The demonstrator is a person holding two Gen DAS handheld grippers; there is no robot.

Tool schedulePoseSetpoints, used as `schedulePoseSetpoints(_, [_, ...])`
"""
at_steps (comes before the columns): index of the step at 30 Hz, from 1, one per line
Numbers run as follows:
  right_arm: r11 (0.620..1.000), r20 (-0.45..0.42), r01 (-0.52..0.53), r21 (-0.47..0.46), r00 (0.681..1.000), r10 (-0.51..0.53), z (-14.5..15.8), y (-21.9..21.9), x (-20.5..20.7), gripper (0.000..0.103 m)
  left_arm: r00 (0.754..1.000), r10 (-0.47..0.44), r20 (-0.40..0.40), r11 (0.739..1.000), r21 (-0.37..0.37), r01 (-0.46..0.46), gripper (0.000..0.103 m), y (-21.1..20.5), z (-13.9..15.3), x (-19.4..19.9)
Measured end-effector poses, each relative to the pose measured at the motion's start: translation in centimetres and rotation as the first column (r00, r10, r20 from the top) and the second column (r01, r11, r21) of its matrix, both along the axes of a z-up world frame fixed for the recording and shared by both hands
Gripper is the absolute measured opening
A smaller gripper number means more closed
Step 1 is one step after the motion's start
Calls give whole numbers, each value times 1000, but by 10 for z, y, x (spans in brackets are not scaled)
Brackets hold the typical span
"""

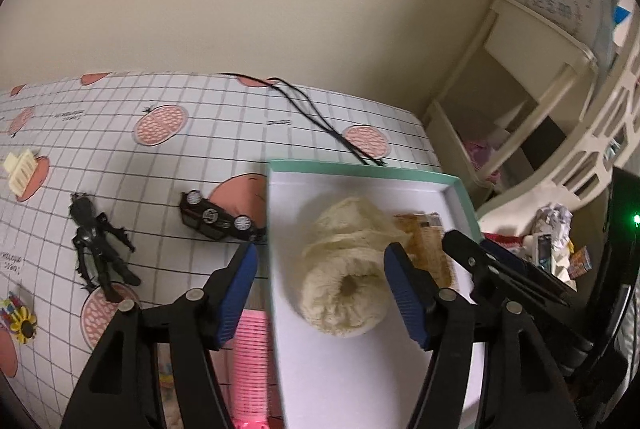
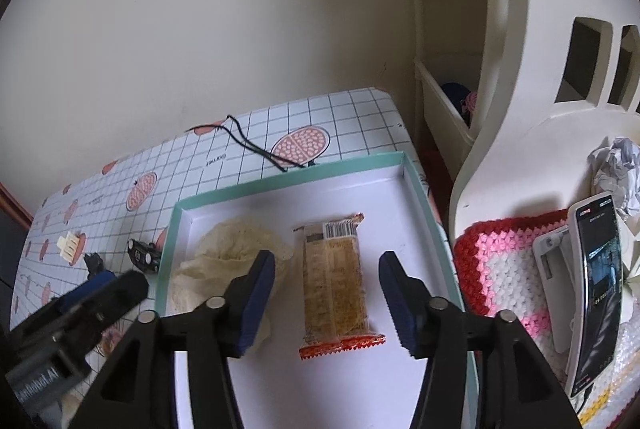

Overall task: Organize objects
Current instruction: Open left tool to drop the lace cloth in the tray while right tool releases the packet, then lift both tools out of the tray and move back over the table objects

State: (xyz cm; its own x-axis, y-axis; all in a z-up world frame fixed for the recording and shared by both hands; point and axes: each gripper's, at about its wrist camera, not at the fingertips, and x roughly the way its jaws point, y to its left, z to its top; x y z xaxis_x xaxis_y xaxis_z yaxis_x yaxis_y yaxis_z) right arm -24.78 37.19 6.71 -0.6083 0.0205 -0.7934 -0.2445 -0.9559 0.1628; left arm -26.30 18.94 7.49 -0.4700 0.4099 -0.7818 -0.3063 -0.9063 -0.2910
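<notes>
A shallow white box with a mint-green rim [image 1: 360, 169] [image 2: 280, 179] lies on the checked tablecloth. Inside it rest a cream fluffy scrunchie [image 1: 344, 269] [image 2: 236, 249] and a wrapped snack bar [image 2: 334, 281] [image 1: 424, 241]. My left gripper [image 1: 320, 293] hangs open above the scrunchie, nothing between its blue pads. My right gripper [image 2: 326, 305] is open over the snack bar, not touching it. On the cloth to the left lie a black toy car [image 1: 216, 219] [image 2: 142, 255], a black action figure [image 1: 98, 249], a cream hair clip [image 1: 22, 173] [image 2: 70, 247] and a pink comb [image 1: 250, 361].
A black hair tie [image 1: 320, 117] [image 2: 260, 145] lies near the far table edge by the wall. A sunflower clip [image 1: 20, 321] sits at the left. To the right stand a white chair with a crocheted cushion [image 2: 508, 261], a phone [image 2: 596, 293], crumpled paper [image 2: 616, 169] and cream shelves [image 1: 520, 101].
</notes>
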Motion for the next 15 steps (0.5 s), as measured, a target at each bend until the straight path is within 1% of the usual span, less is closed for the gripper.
schedulePoseSetpoints(2, [1000, 5, -8, 4, 1000, 8, -2, -3, -1, 65, 1000, 18, 3, 1000, -8, -18, 73, -4, -2, -2])
schedulePoseSetpoints(3, [1000, 5, -9, 5, 1000, 9, -3, -3, -1, 68, 1000, 24, 5, 1000, -12, -24, 76, -5, -3, -2])
schedulePoseSetpoints(4, [1000, 4, -10, 5, 1000, 10, -3, -3, -1, 72, 999, 31, 7, 999, -16, -31, 82, -7, -4, -3])
schedulePoseSetpoints(5, [1000, 4, -10, 4, 1000, 10, -4, -3, -1, 74, 999, 41, 9, 999, -19, -41, 84, -9, -5, -4])
schedulePoseSetpoints(6, [1000, 3, -12, 3, 1000, 12, -5, -4, -1, 77, 999, 54, 8, 998, -22, -53, 87, -11, -5, -5])
schedulePoseSetpoints(8, [1000, 6, -19, 3, 1000, 19, -5, -5, -1, 82, 997, 76, -1, 996, -39, -76, 87, -15, -6, -6])
schedulePoseSetpoints(9, [1000, 7, -24, 3, 1000, 24, -6, -7, -1, 86, 996, 85, -4, 995, -48, -85, 90, -16, -7, -6])
schedulePoseSetpoints(10, [1000, 6, -31, 4, 999, 31, -7, -9, -2, 90, 996, 90, -5, 994, -56, -91, 97, -17, -7, -7])
schedulePoseSetpoints(11, [999, 5, -37, 6, 999, 37, -8, -10, -2, 92, 995, 96, -5, 993, -62, -96, 99, -18, -8, -7])
schedulePoseSetpoints(13, [999, 4, -45, 7, 999, 45, -9, -13, -2, 99, 994, 109, -5, 992, -70, -109, 99, -20, -9, -8])
schedulePoseSetpoints(15, [999, 1, -50, 8, 999, 50, -9, -14, -2, 102, 992, 124, -2, 989, -80, -124, 99, -23, -11, -9])
